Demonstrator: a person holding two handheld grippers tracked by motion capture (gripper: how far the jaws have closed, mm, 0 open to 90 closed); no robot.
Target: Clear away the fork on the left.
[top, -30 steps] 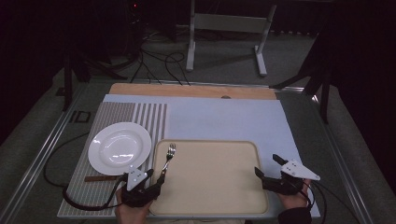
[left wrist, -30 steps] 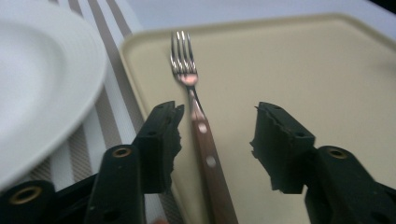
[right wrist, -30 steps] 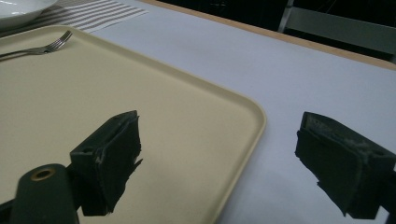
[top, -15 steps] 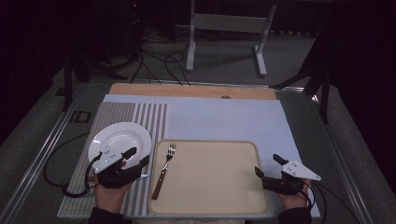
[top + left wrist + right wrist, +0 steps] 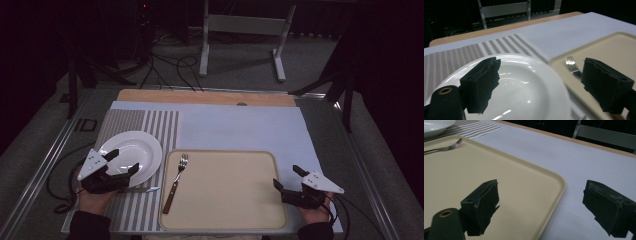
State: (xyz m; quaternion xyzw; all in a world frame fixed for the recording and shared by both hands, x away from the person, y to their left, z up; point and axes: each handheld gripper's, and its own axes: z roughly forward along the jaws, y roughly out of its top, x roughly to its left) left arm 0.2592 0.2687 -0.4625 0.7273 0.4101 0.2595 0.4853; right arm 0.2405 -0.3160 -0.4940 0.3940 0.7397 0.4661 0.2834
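Two grippers are on the table, one in each of the person's hands. The left gripper (image 5: 122,161) has its jaws spread wide and holds nothing; in the left gripper view its two black jaws straddle the near edge of one white plate (image 5: 524,87), one jaw over the plate's inner surface, the other beyond its rim toward the tray. I cannot tell whether either jaw touches the plate. The right gripper (image 5: 289,177) is also spread and empty, and sits at the tray's near right corner; in the right gripper view one jaw hangs over the tray's surface and the other over the light blue mat (image 5: 599,162) just outside the tray's rim.

There is one beige tray (image 5: 250,220), lying between the two grippers. One fork (image 5: 175,182) with a brown handle lies inside it, along the side nearest the left gripper, its tines pointing away from the person. From the left gripper the tines show just past the plate's rim, close to the outer jaw (image 5: 571,62); from the right gripper the fork lies well apart, at the far corner of the tray (image 5: 446,147).

One knife (image 5: 142,190) lies on the striped placemat (image 5: 160,125) just beside the left gripper, between plate and tray, on the person's side of the plate. The plate rests on this one striped mat, directly ahead of the left gripper.
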